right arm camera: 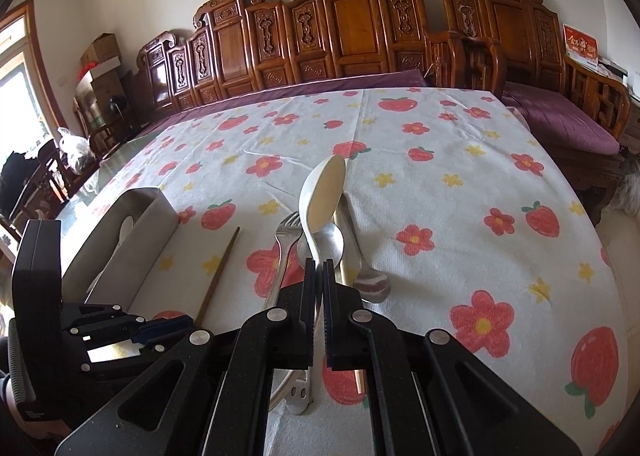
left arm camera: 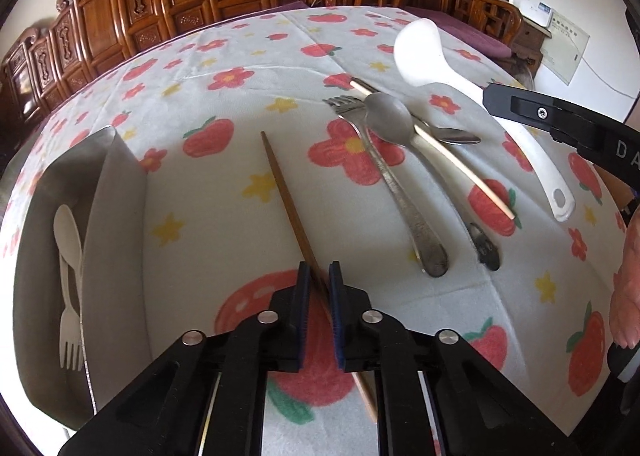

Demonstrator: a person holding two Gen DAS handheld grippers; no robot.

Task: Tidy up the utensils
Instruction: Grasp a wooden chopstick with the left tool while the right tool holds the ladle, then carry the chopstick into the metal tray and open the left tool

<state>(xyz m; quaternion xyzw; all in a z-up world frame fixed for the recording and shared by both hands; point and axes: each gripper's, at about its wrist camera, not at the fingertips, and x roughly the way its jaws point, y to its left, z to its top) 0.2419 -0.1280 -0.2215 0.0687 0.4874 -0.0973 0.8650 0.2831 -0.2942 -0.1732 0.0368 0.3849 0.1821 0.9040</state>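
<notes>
A brown chopstick (left arm camera: 288, 200) lies on the flowered tablecloth, and my left gripper (left arm camera: 319, 270) is shut on its lower part. My right gripper (right arm camera: 319, 264) is shut on the handle of a white serving spoon (right arm camera: 324, 196), whose bowl stands ahead of the fingers. In the left wrist view that white serving spoon (left arm camera: 418, 52) runs down to the right under my right gripper (left arm camera: 489, 94). Between the two grippers lie a metal fork (left arm camera: 384, 176), a metal spoon (left arm camera: 388, 120), a smaller metal spoon (left arm camera: 456, 136) and a pale chopstick (left arm camera: 460, 168), overlapping.
A metal organiser box (left arm camera: 116, 196) stands at the left and holds a white plastic spoon (left arm camera: 66, 232) and a white plastic fork (left arm camera: 72, 340). A hand (left arm camera: 628, 288) shows at the right edge. A carved wooden bench (right arm camera: 352, 24) with a purple cushion runs behind the table.
</notes>
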